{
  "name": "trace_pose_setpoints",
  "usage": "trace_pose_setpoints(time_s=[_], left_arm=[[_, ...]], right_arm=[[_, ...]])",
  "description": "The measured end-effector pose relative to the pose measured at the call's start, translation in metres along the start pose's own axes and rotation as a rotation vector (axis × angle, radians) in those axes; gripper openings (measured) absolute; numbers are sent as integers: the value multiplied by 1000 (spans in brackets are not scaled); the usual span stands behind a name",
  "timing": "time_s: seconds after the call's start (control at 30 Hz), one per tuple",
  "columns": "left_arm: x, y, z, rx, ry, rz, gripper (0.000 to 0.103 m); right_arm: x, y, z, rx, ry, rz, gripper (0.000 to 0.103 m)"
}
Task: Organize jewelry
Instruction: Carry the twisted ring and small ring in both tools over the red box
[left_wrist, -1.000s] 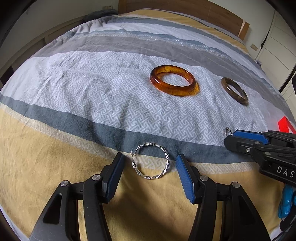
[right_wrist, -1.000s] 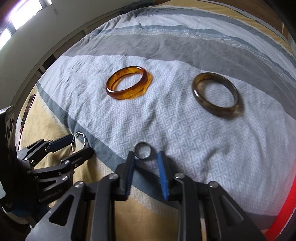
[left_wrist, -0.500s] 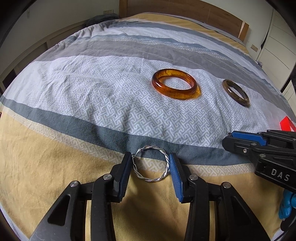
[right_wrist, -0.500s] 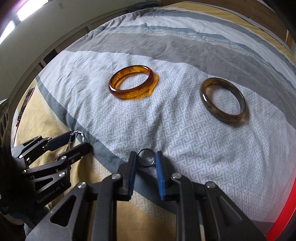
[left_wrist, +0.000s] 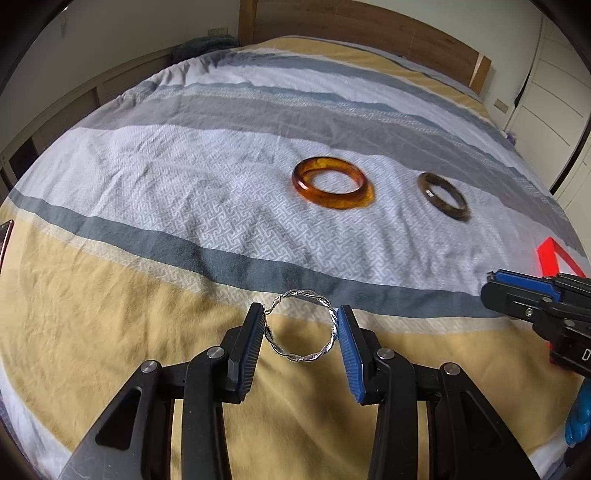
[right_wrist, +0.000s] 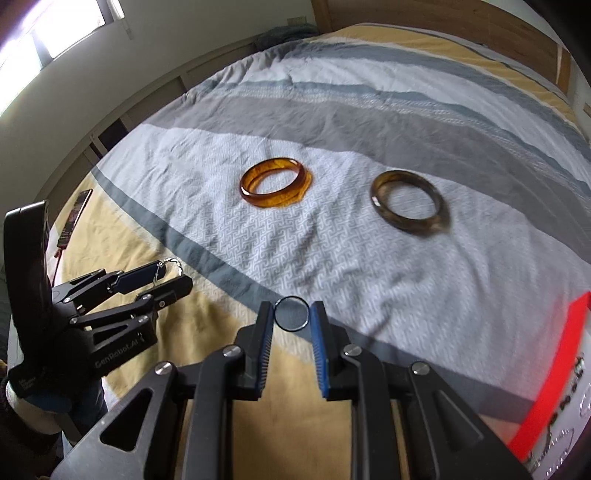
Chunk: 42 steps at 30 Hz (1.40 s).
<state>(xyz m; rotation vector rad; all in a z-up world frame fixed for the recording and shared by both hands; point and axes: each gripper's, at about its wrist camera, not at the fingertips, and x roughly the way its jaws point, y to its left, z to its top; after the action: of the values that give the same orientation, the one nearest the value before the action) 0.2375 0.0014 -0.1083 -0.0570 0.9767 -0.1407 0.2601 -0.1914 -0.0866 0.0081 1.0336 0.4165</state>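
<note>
So the left gripper (left_wrist: 301, 334) is clamped on a twisted silver hoop (left_wrist: 302, 325), and the right gripper (right_wrist: 291, 321) pinches a small dark ring (right_wrist: 291, 314), both just above the striped bedspread (left_wrist: 184, 206). Further back, an amber bangle (left_wrist: 330, 182) and a brown bangle (left_wrist: 443, 196) lie flat, near each other.

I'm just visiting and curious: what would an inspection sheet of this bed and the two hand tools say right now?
Surface: striped bedspread, wrinkled.
Job's things: amber bangle and brown bangle lie apart on the white band; twisted silver hoop and small dark ring are lifted.
Clutter: phone at the bed edge; red box.
Grippers: left gripper clamps the hoop; right gripper clamps the ring.
Cables: nothing seen.
Surroundings: wooden headboard, window.
</note>
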Motion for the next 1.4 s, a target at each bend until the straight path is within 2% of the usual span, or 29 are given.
trace_pose_setpoints(time_s=[0.4,0.6,0.8,1.03,1.4], left_arm=[[-39,-26,-3,40,-50,-51,39],[-56,-55,-4,82,-70,-73,39],[-64,-102,-6,153,-79,-108,39],[-68,-174,-7,266,-84,-168,40],[-54,-272,-9,408,-61,-231,40]], right_arm=[[-66,-27,-33,65,-52,-74,19],[-96,-49,-59,107,-72,-112,19],[-130,-90,-88,178,-103,-160,19],[-161,-145,-119,268,-124,-224,19],[-173,-215,-154,375,-134,-265,19]])
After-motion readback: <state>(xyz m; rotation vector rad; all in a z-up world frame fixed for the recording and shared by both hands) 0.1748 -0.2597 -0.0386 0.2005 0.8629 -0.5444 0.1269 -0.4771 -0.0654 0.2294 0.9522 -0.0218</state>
